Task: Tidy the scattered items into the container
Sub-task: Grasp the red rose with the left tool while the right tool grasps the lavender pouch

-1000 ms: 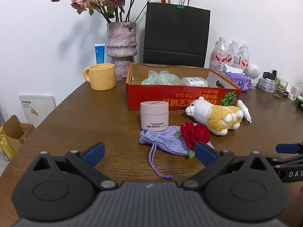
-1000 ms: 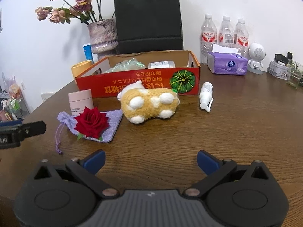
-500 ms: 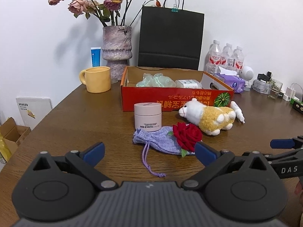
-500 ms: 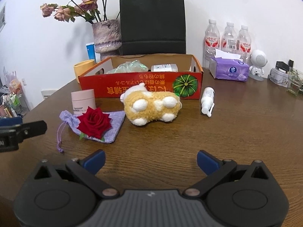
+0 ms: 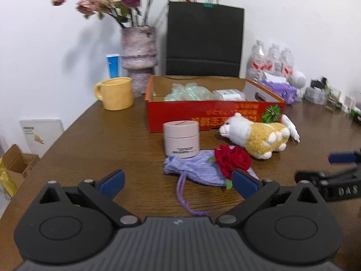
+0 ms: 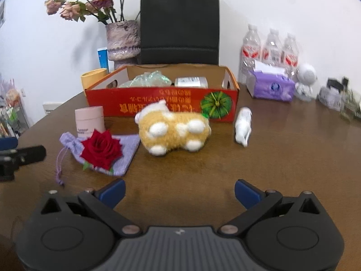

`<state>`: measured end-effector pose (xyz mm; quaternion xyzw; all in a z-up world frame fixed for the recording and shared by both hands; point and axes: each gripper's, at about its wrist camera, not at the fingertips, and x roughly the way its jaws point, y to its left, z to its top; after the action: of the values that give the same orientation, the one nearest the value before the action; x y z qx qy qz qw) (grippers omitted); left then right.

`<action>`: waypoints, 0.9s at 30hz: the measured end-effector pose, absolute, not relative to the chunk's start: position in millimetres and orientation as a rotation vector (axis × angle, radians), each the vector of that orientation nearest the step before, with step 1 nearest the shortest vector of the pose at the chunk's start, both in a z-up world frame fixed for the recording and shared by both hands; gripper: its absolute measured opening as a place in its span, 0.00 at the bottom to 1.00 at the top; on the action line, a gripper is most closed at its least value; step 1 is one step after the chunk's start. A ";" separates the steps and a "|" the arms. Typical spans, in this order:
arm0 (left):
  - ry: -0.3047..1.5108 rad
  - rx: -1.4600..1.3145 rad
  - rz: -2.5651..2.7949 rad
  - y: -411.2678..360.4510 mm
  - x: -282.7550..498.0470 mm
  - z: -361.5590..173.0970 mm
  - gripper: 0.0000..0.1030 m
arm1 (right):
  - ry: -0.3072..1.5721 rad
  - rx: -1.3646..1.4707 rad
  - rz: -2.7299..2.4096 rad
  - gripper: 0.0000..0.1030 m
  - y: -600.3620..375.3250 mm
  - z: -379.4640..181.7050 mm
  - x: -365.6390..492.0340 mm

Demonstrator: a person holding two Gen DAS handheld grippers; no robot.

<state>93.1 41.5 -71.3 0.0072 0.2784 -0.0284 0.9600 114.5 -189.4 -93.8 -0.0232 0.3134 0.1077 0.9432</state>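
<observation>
- Early going by the look of it: five things lay loose on the table (image 6: 293, 158), none gripped.
- The jar (image 5: 181, 139) stood upright just before the box (image 5: 214, 115), with the pouch (image 5: 198, 169) flat in front of it and the rose (image 5: 232, 160) lying on the pouch.
- The plush (image 6: 173, 131) lay on its side close against the box's red front wall; the spray bottle (image 6: 243, 126) lay just beside its right corner.
- Inside the box sat a crumpled greenish wrap (image 6: 150, 79) and a small white pack (image 6: 190, 81); blur hid what either really was.
- The left gripper (image 5: 178, 181) hung low over the table, jaws spread wide and empty, pouch cord and rose between its pads.
- The right gripper (image 6: 179, 190) was just as wide and bare, nosed toward the plush, well short of it.
- My call: everything loose was left to go in.
</observation>
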 end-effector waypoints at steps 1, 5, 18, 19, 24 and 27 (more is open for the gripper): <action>0.571 0.017 -0.081 38.6 98.0 -70.8 1.00 | 0.629 -0.054 0.217 1.00 -187.4 -91.2 119.7; 0.593 0.030 -0.182 25.5 118.6 -70.2 1.00 | 0.601 -0.100 0.233 1.00 -181.0 -85.3 143.7; 0.674 0.082 -0.274 -0.6 171.0 -85.1 0.81 | 0.650 -0.040 0.305 1.00 -186.0 -92.3 201.7; 0.683 0.090 -0.273 -3.1 173.3 -86.6 0.79 | 0.648 -0.032 0.318 1.00 -184.6 -92.5 203.2; 0.726 0.082 -0.279 -5.8 181.4 -94.6 0.55 | 0.613 -0.105 0.340 1.00 -170.4 -92.1 203.4; 0.723 0.061 -0.296 -2.2 181.0 -94.7 0.45 | 0.622 -0.094 0.340 0.98 -172.6 -94.5 203.0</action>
<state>181.0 -2.2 -94.7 0.0299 0.3523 -0.1443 0.9242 203.0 -172.6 -94.5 -0.0460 0.3043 0.1663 0.9368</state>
